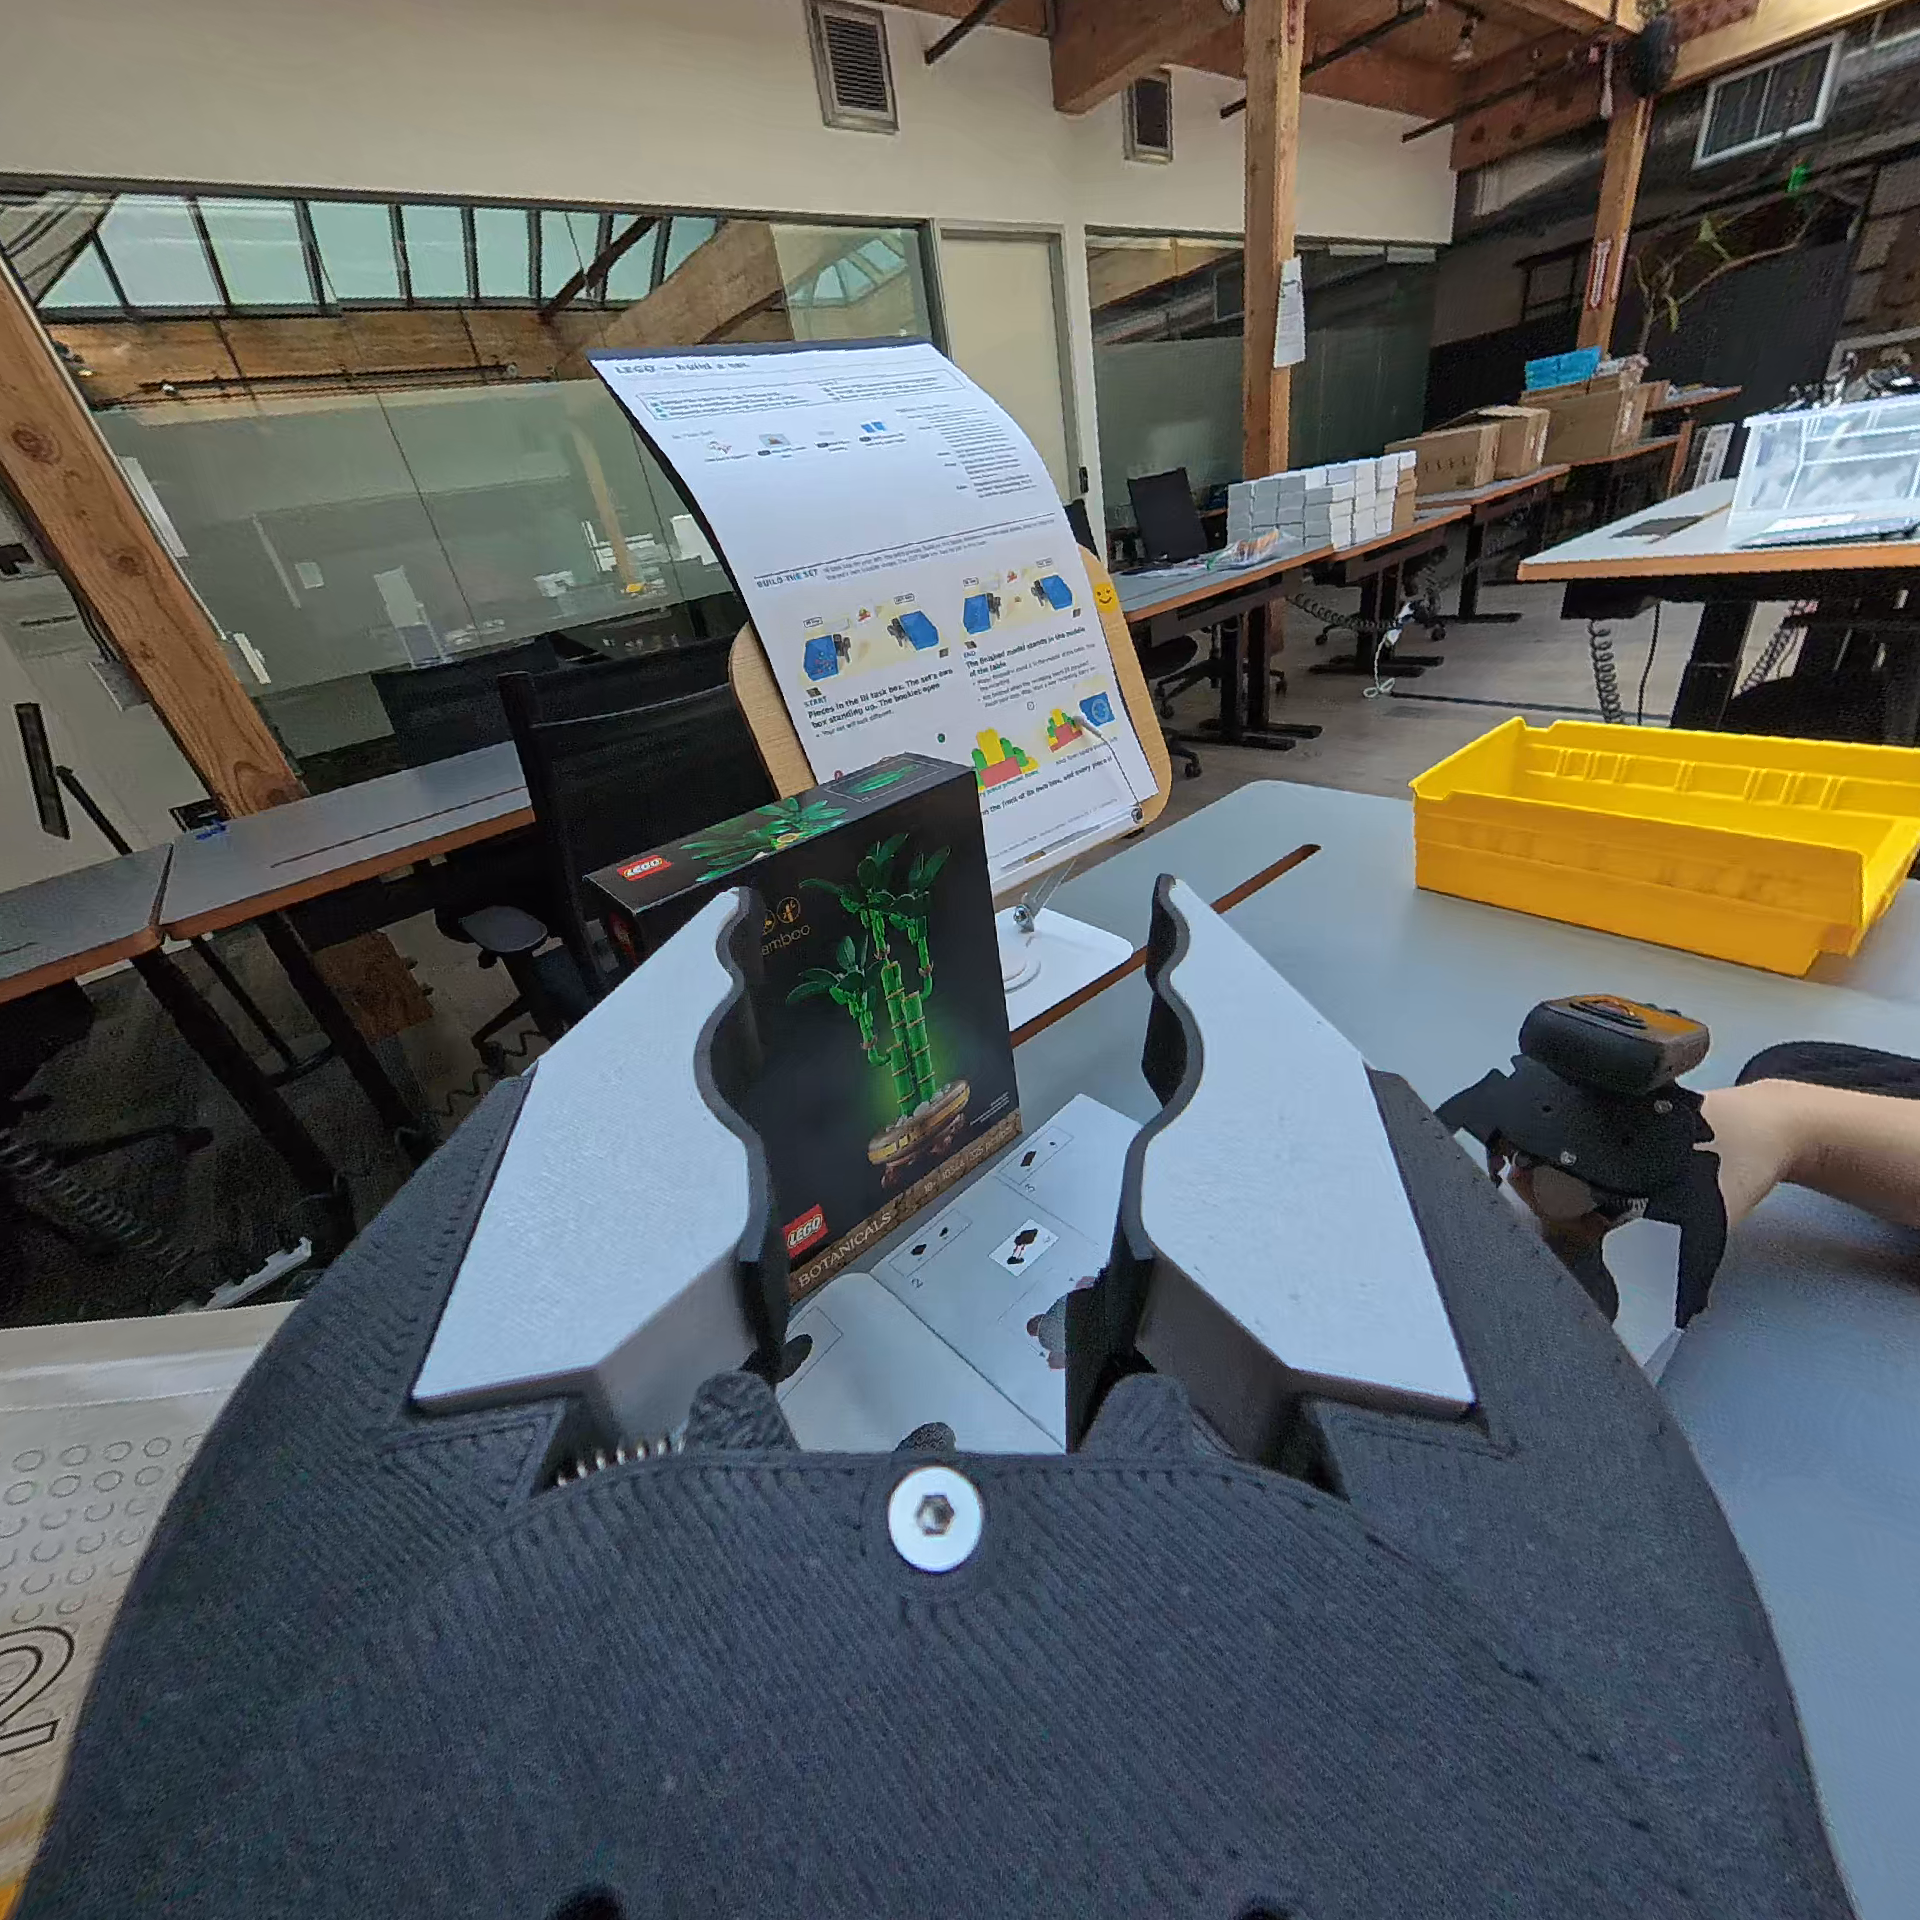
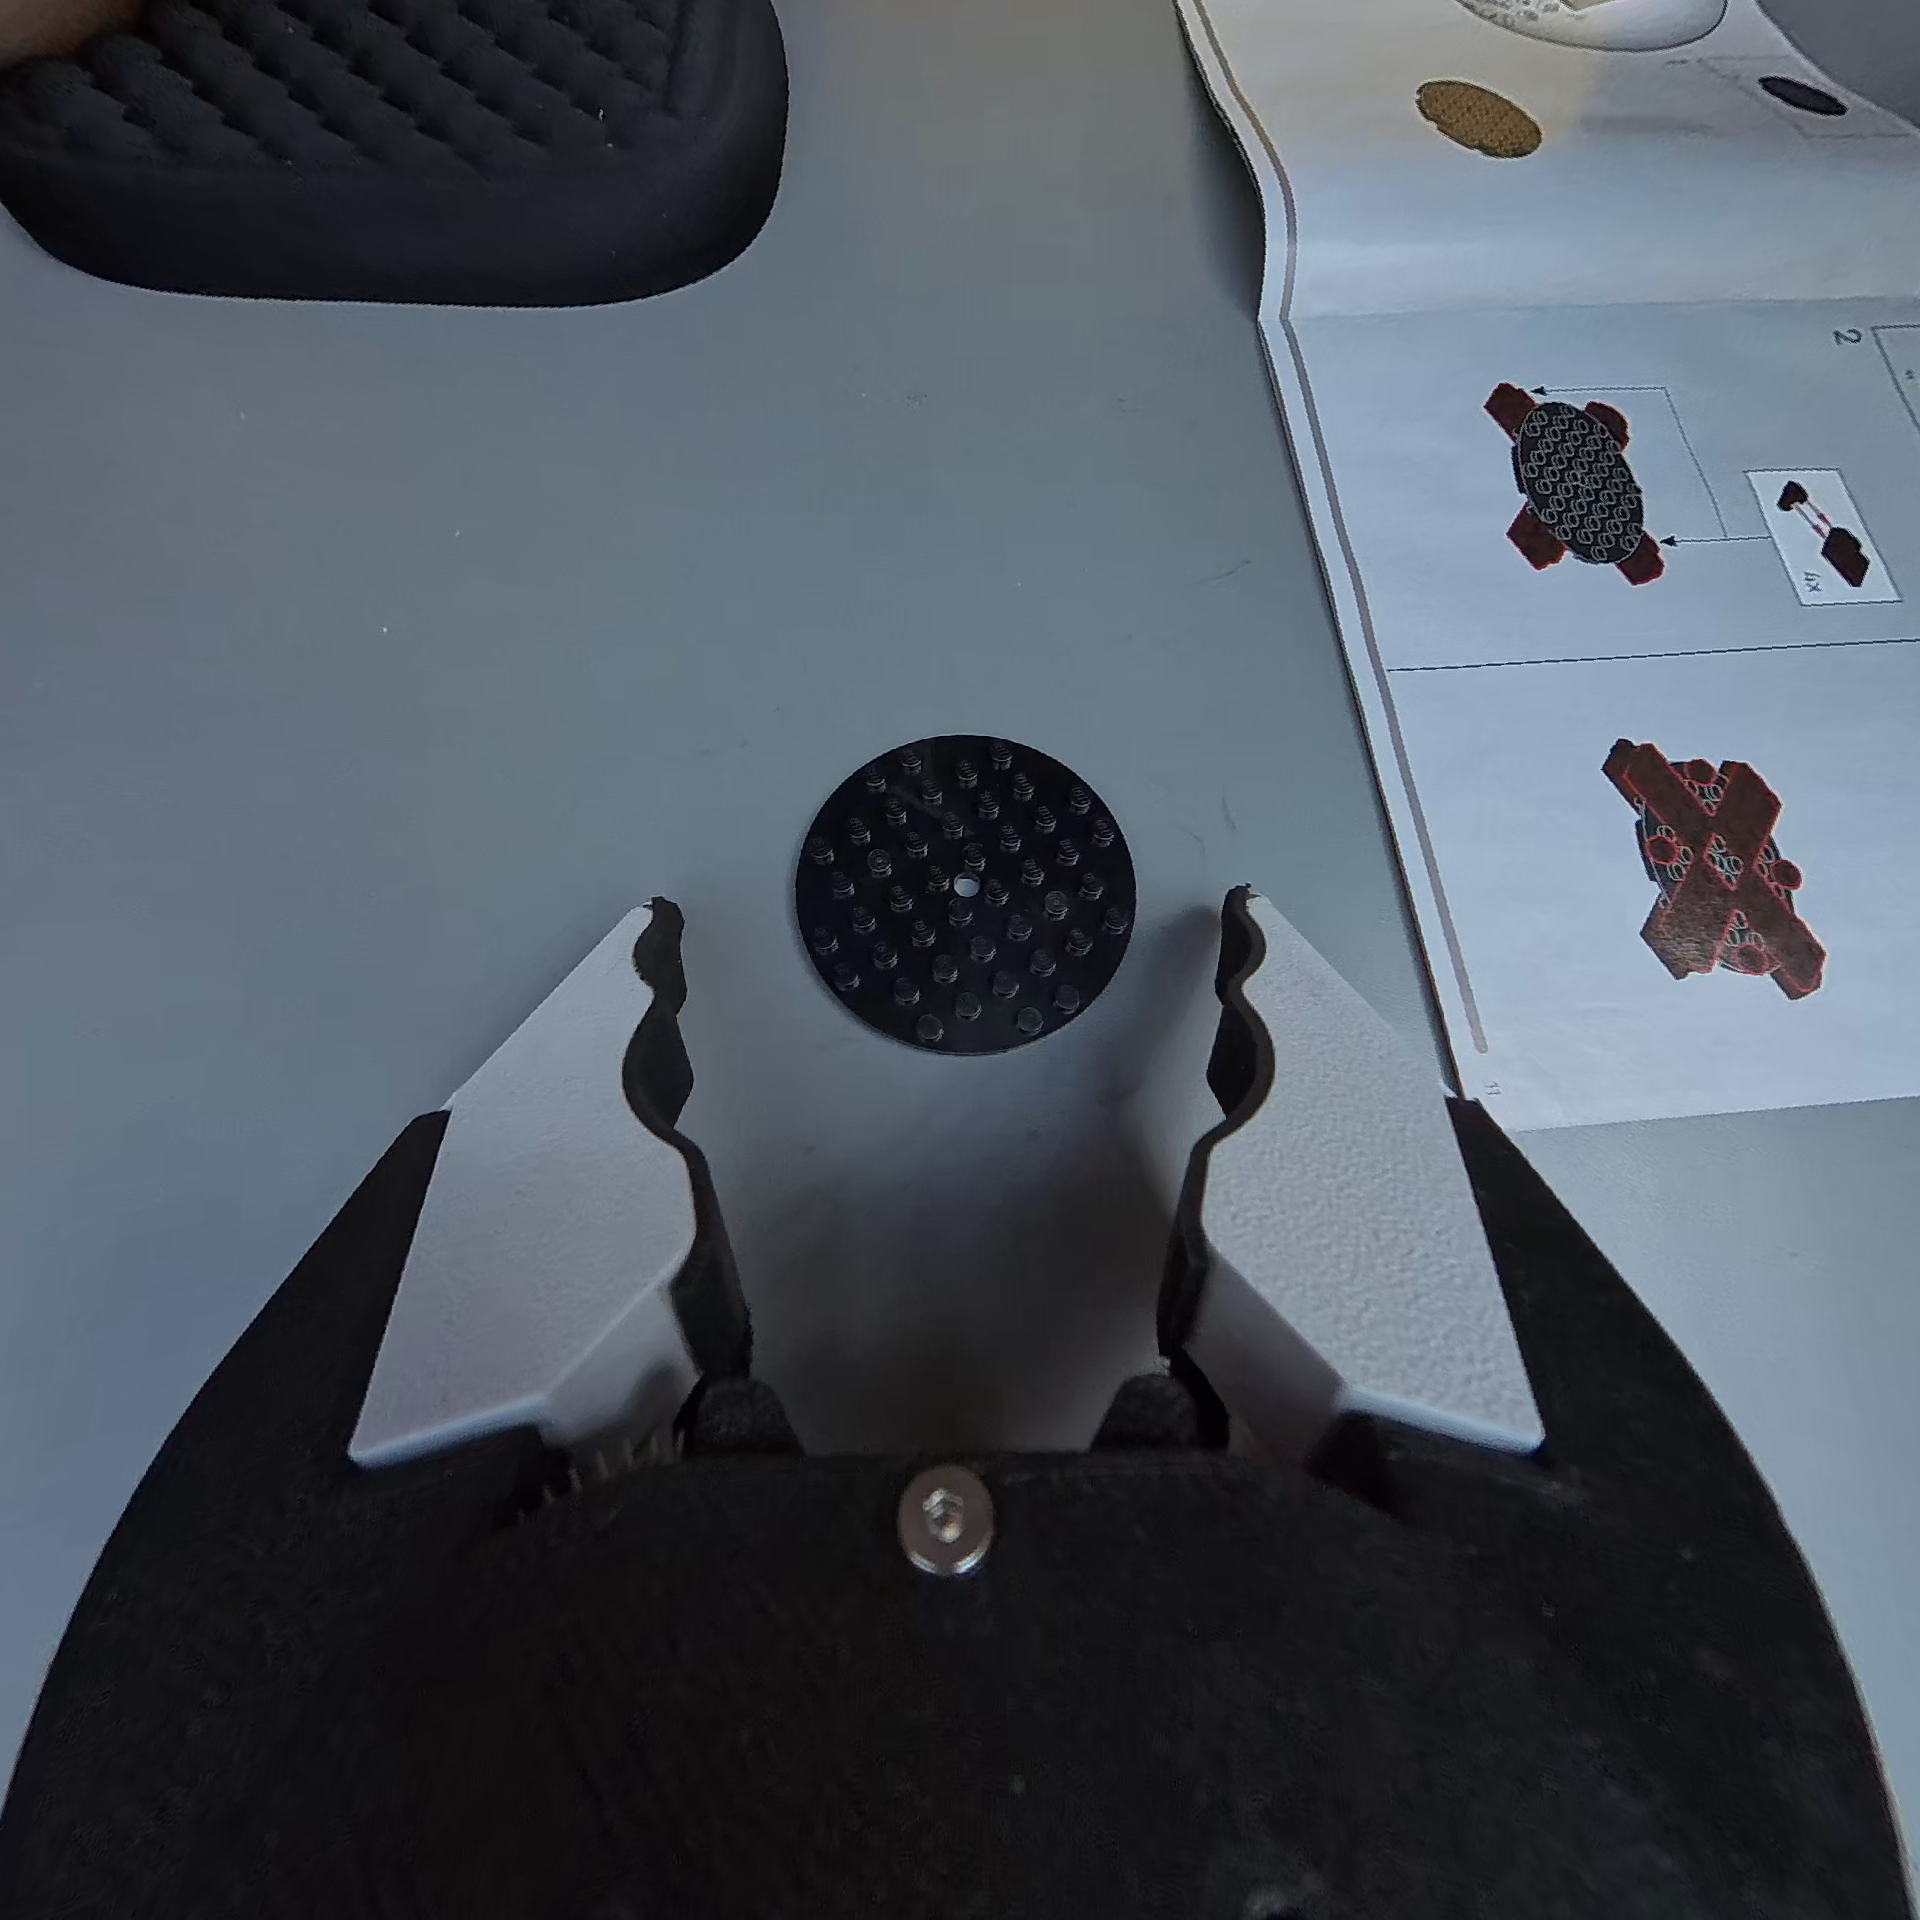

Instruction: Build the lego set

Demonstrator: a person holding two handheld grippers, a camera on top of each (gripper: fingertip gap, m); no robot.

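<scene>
Because the round plate [image 2: 964, 896] lies flat, thin and rigid on the table [image 2: 520, 623], grip its opposite edges; right gripper [image 2: 951, 904] hovers spread and empty, left gripper [image 1: 951, 904] likewise.

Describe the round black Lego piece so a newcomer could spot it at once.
Start at the grey table and find the open instruction booklet lying along its right side. Just left of the booklet, ahead of the open right tool, lies a flat round black plate. It is the only loose piece there, studded, with a small hole at its centre.
</scene>
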